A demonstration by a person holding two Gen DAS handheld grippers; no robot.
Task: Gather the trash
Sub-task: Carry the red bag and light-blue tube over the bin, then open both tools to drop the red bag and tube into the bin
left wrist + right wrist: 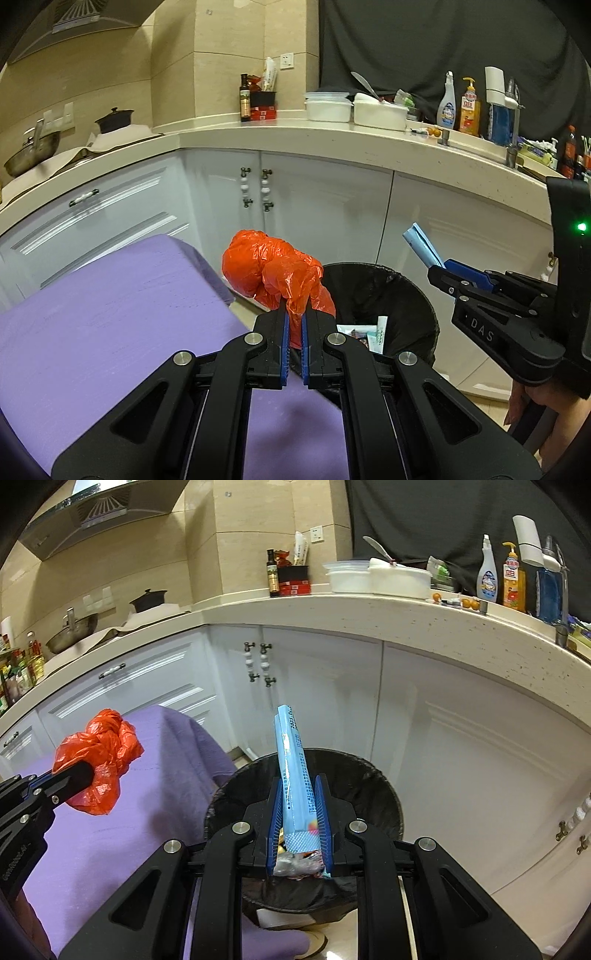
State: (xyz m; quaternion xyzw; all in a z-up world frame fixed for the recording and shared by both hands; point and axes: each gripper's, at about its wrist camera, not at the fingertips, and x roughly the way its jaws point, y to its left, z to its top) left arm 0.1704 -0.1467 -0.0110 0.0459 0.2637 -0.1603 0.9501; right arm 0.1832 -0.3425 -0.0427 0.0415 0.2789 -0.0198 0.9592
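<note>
Item: blue wrapper (293,775), long axis upright, pinched in our right gripper (299,812) directly over the bin (384,794). Left gripper (294,325) clamped the red bag (273,269), beside the bin's rim, above the purple worktop (92,325). Right nearer; we judged it drops 1st.

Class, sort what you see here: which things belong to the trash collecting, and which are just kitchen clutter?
Job:
left gripper holding the red bag
right gripper holding the blue wrapper
bin, some trash inside

Lying about:
purple cloth
oil bottle
white tubs
spray bottle
wok
</note>
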